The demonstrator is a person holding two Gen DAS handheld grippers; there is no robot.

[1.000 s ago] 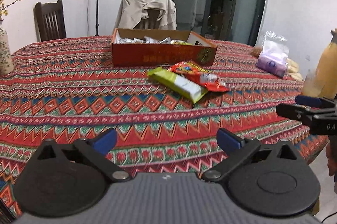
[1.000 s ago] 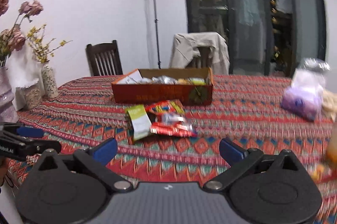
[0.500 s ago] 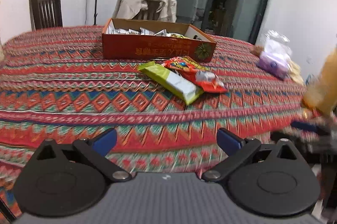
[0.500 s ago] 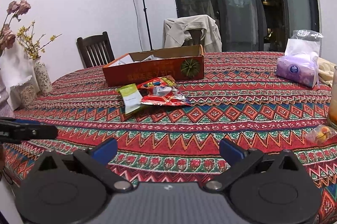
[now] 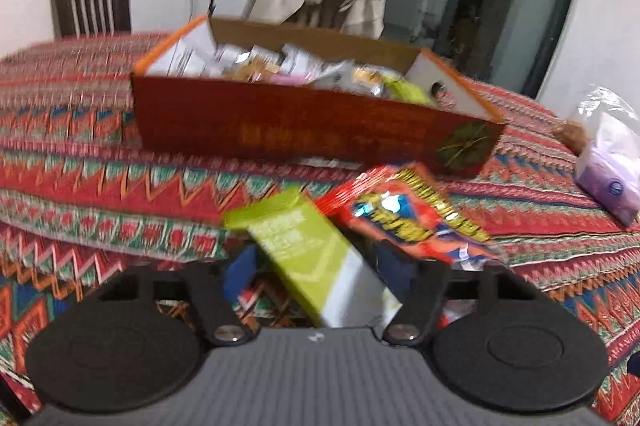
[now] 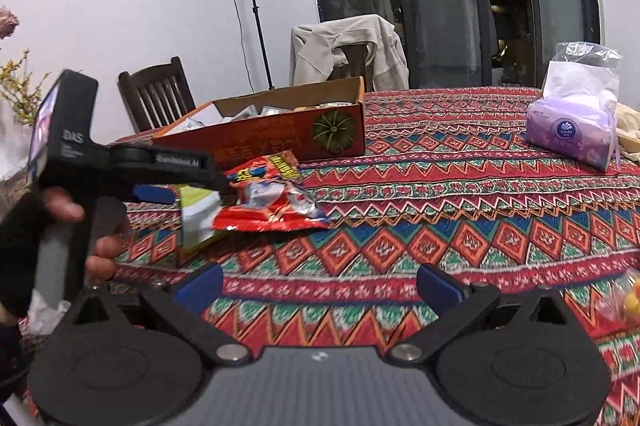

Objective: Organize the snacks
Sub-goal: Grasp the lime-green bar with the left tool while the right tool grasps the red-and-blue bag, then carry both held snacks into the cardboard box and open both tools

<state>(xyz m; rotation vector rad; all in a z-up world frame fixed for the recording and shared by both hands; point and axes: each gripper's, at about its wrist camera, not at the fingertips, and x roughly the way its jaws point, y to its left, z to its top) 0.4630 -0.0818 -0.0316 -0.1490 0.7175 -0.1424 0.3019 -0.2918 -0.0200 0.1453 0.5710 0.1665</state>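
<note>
Left wrist view | left gripper (image 5: 316,266) jaws just been closing around green packet (image 5: 316,258), contact not confirmed | risk: red packet (image 5: 404,214) dragged along by overlap

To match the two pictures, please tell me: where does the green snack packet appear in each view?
Left wrist view: green snack packet low in the centre, between the left gripper's jaws.
Right wrist view: green snack packet at left of centre, partly hidden behind the left gripper.
Shared landmark: the red snack bag beside it.
</note>
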